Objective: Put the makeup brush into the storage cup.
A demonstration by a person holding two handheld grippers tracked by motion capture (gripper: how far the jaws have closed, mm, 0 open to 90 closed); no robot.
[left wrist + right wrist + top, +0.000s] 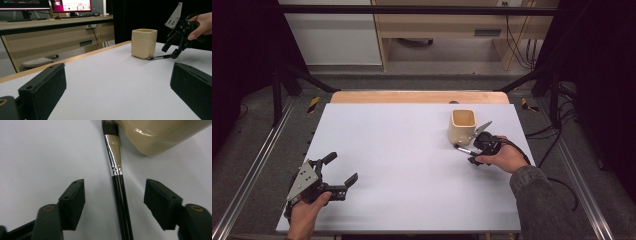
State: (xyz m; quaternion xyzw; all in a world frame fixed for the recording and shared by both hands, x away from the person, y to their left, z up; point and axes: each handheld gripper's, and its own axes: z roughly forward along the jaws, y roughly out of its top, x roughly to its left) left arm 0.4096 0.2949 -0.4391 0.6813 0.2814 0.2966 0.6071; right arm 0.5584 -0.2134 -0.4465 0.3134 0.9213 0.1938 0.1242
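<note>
Right claw [113, 202] agape astride brush [117, 182] — beside cup [160, 135]

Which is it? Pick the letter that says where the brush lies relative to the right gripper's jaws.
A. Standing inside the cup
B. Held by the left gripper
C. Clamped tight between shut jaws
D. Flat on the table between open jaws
D: the right gripper view shows the brush lying on the table in the gap of the right gripper, neither jaw touching it.

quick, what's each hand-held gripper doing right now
Left hand-held gripper: open, holding nothing.
Right hand-held gripper: open, jaws either side of the brush lying by the cup, not gripping it.
</note>
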